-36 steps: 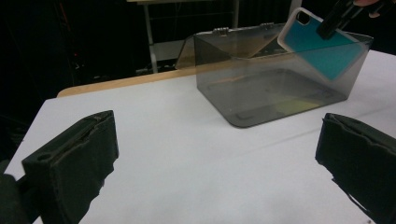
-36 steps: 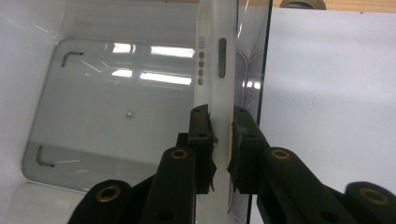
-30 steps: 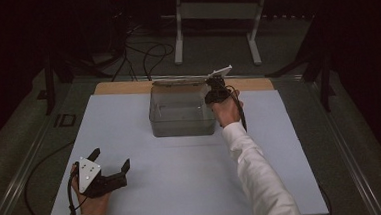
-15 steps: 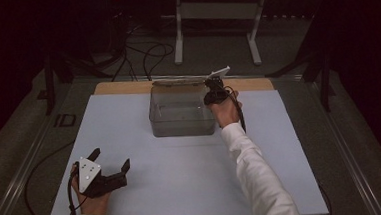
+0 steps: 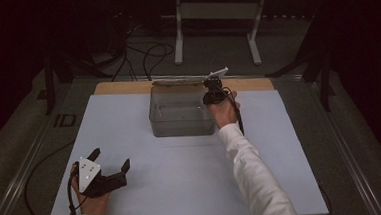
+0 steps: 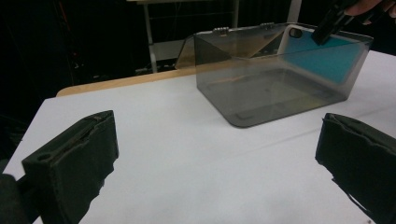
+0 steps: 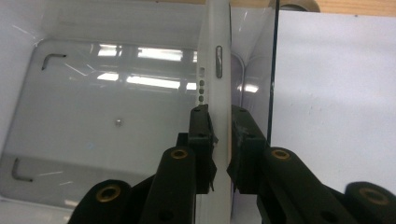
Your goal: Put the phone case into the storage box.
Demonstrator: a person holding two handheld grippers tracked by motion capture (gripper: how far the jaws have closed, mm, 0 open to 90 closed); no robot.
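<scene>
The right gripper (image 5: pixel 212 86) hangs over the right end of a clear plastic box (image 5: pixel 181 119) that stands at the far middle of the white table (image 5: pixel 183 188). In the right gripper view its 2 black jaws are clenched on the thin edge of a white tablet (image 7: pixel 215 70), one pad on either face, with a slot-shaped button and a row of 4 small holes just above the grip. The tablet stands on edge inside the box, close beside the right wall (image 7: pixel 273 70); whether it touches that wall cannot be told. Its lower end is hidden behind the jaws and its upper end is cut off by the top of that view.

In the left gripper view the same tablet shows through the tinted wall as a teal panel with a white rim (image 6: pixel 327 56), and the right gripper (image 6: pixel 329 23) comes down on it from above, cut off at the frame's top edge. The box's lid (image 5: pixel 177 81) lies open at the back, along the wooden strip; its hinges are too small to make out from the high view.

The left gripper (image 5: pixel 111 165) rests on the near left of the table, well apart from the box, its 2 jaws spread wide with nothing between them. A cable (image 5: pixel 74 205) trails from it off the table edge.
</scene>
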